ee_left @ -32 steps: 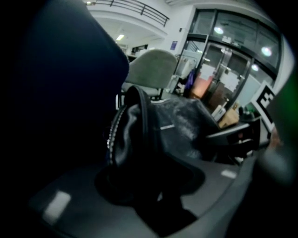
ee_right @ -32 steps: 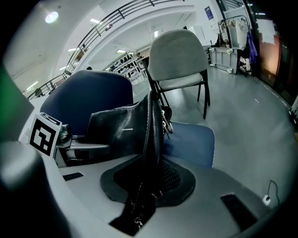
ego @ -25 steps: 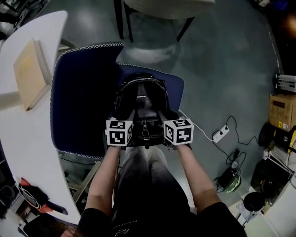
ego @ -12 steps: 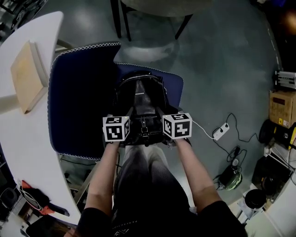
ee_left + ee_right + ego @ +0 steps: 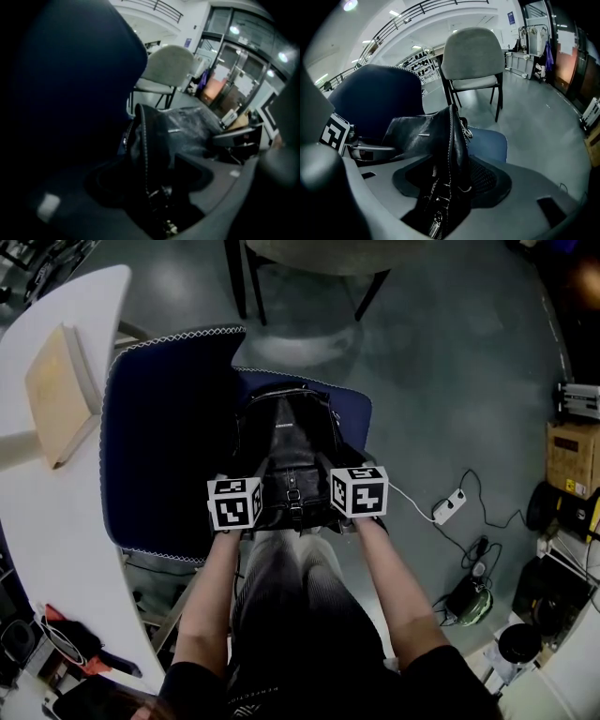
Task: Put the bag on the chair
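Observation:
The black leather bag [image 5: 286, 442] stands on the blue seat [image 5: 354, 407] of the chair, against its dark blue backrest [image 5: 164, 446]. My left gripper [image 5: 255, 480] and right gripper [image 5: 335, 476] are at the bag's near edge, one on each side. In the left gripper view the bag's stitched edge [image 5: 149, 140] runs between the jaws of the left gripper [image 5: 154, 187]. In the right gripper view the bag [image 5: 433, 136] lies in the gap of the right gripper [image 5: 450, 185]. Both grippers' jaws have just been opening. The bag still sits between them, with room beside it.
A white table [image 5: 56, 502] runs along the left with a tan book [image 5: 61, 385] on it. A grey chair [image 5: 471, 56] stands beyond the blue one. A power strip [image 5: 445, 510] and cables lie on the floor at the right, near stacked equipment [image 5: 570, 465].
Both marker cubes have shifted slightly left and up in the head view. The bag rests in the same place on the seat.

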